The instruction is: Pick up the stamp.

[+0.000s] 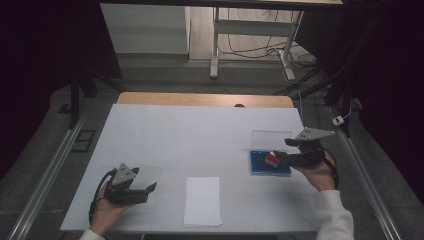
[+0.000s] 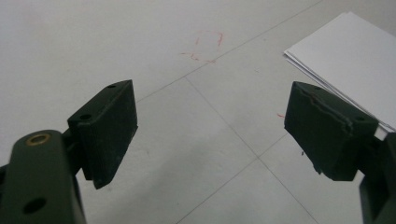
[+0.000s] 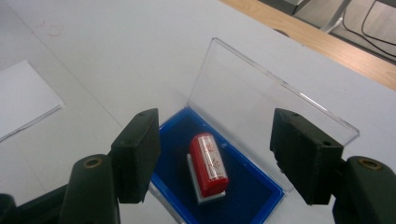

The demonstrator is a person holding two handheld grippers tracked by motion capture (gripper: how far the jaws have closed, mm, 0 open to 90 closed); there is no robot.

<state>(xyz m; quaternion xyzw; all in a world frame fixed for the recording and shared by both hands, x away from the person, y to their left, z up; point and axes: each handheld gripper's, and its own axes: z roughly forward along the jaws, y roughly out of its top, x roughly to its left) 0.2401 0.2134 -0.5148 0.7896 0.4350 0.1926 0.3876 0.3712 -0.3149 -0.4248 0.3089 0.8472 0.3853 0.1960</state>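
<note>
A red stamp point(image 1: 272, 159) point(image 3: 208, 163) lies on its side in a shallow blue case point(image 1: 260, 168) point(image 3: 254, 189), whose clear lid point(image 1: 271, 137) point(image 3: 252, 98) stands open behind it. My right gripper point(image 1: 286, 150) point(image 3: 215, 140) hovers just right of the case, open, with its jaws wide on either side of the stamp and not touching it. Near the table's front left, my left gripper point(image 1: 148, 192) point(image 2: 210, 126) is open over bare white surface with nothing between its jaws. A stack of white paper point(image 1: 202, 201) point(image 2: 345, 60) lies to its right.
A white sheet point(image 1: 190, 135) covers the table, and the wooden edge point(image 1: 200, 99) shows at the far side. Metal rails point(image 1: 47, 175) run along both sides. A desk frame with cables point(image 1: 250, 47) stands on the floor beyond.
</note>
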